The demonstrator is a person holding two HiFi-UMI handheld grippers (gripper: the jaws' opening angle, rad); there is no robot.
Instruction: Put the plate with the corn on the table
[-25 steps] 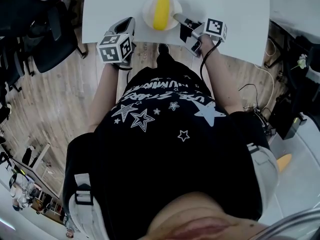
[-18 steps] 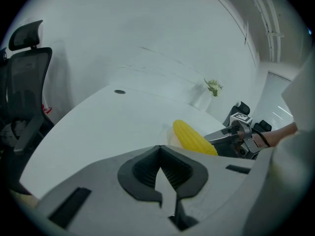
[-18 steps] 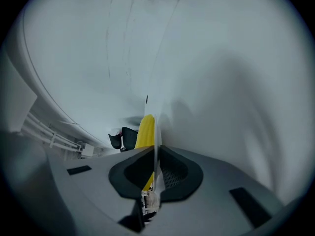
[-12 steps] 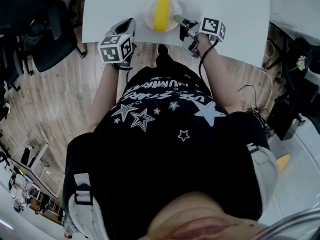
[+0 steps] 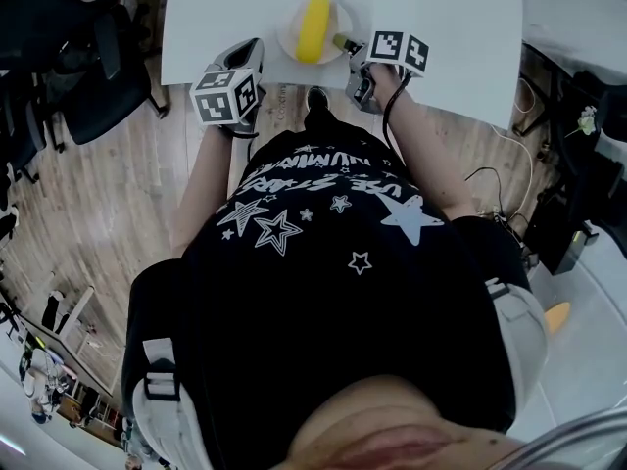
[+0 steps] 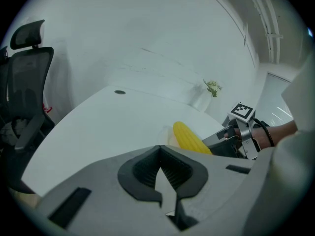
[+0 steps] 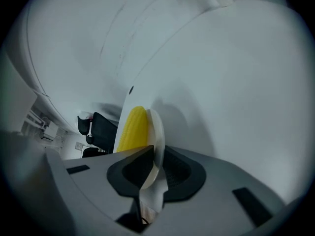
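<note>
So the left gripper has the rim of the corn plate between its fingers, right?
No, it is the right gripper whose fingers, just opening, have the rim of the corn plate between them, as the right gripper view shows.

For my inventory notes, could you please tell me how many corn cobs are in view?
1. The corn cob lies on the plate at the near edge of the white table. No other shows, though the person's body hides much of the floor.

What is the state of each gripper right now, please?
Left gripper: jaws shut, empty.
Right gripper: jaws have just been opening, with the plate rim between them.
</note>
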